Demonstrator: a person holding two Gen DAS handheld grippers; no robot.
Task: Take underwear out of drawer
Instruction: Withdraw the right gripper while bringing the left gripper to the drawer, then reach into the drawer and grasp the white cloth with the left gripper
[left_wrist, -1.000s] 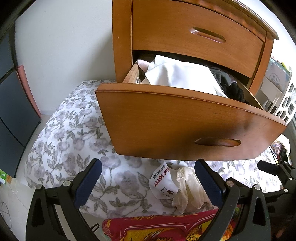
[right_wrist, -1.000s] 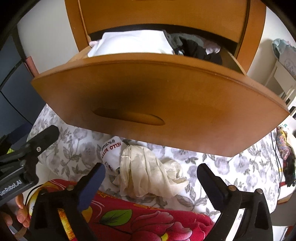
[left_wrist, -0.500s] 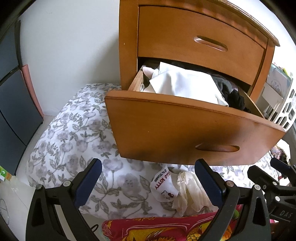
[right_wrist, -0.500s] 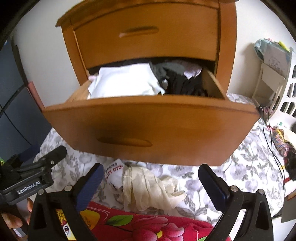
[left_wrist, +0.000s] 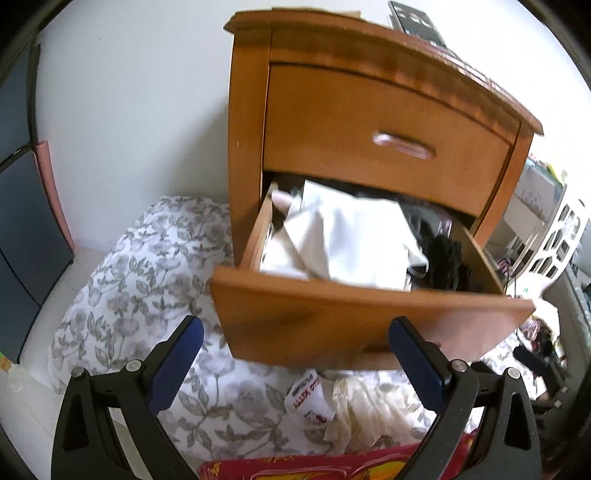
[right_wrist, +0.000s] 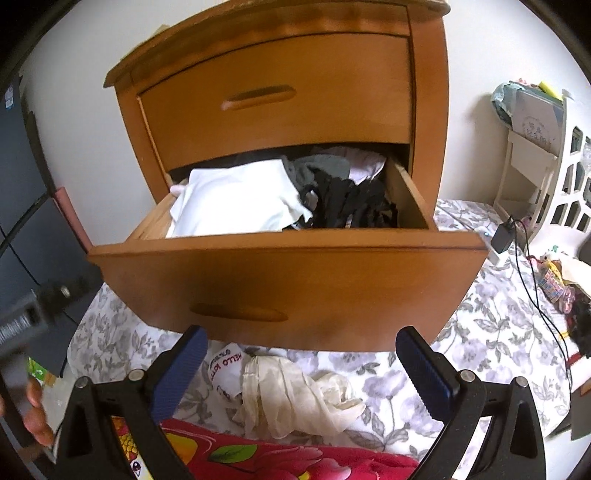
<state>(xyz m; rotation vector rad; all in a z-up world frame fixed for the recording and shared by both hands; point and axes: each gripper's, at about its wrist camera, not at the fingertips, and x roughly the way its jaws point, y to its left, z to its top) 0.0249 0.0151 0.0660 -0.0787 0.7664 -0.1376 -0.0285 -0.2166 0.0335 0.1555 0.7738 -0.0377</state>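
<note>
- Right, we hold both grippers low in front of the wooden nightstand, and its lower drawer hangs pulled out just ahead of our fingertips.
- Our left gripper is spread wide with nothing between the blue pads; the drawer front fills the gap beyond them.
- Our right gripper is spread just as wide and carries nothing, tips just under the drawer's lower edge.
- Up ahead of both grippers, inside the drawer, a white folded garment lies to our left side, and a dark tangle of underwear lies to our right, with grey cloth bunched behind it.
- Directly below the drawer, between our right fingertips, a cream sheer garment lies crumpled on the floral bedspread.
- A small white Hello Kitty piece touches its left edge, near our right gripper's left finger.
- Nearest us, beneath the grippers, runs a red patterned cloth.
- Off to our far right, a black charger and cable rest on the bedspread.
- From the left wrist view, a remote control sits on top of the nightstand.
</note>
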